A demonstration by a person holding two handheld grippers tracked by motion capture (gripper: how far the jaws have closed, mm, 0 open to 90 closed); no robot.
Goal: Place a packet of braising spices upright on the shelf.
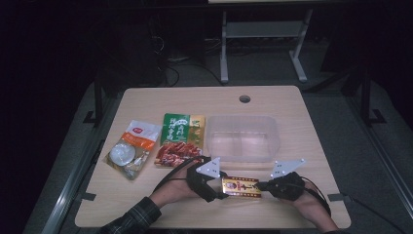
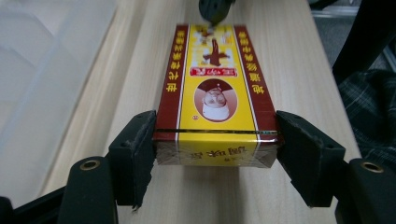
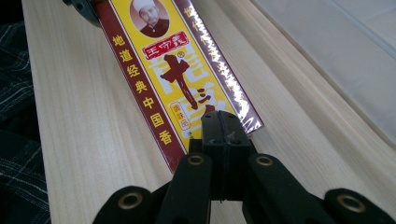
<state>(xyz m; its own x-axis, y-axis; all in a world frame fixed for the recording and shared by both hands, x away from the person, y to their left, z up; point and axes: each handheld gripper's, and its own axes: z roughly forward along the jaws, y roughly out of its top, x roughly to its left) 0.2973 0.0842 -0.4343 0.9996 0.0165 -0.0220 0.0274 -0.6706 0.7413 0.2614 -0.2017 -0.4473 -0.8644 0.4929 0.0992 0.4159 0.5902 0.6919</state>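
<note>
Seasoning box braced from both ends, ready to lift.
Your left tongs (image 2: 217,140) pinch the near end of the yellow-and-red box (image 1: 241,186), which lies flat on the surface (image 1: 146,204) just before the clear tub (image 1: 242,138); your right tongs (image 3: 219,123), pressed together, prod its far end. Both hands lie low, pointing inward. Next, probably raise it toward the tub.

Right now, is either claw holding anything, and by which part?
The left claw straddles the near end of the yellow-and-red box, pads at its long sides. The right claw, jaws shut together, rests on the other end, gripping nothing.
</note>
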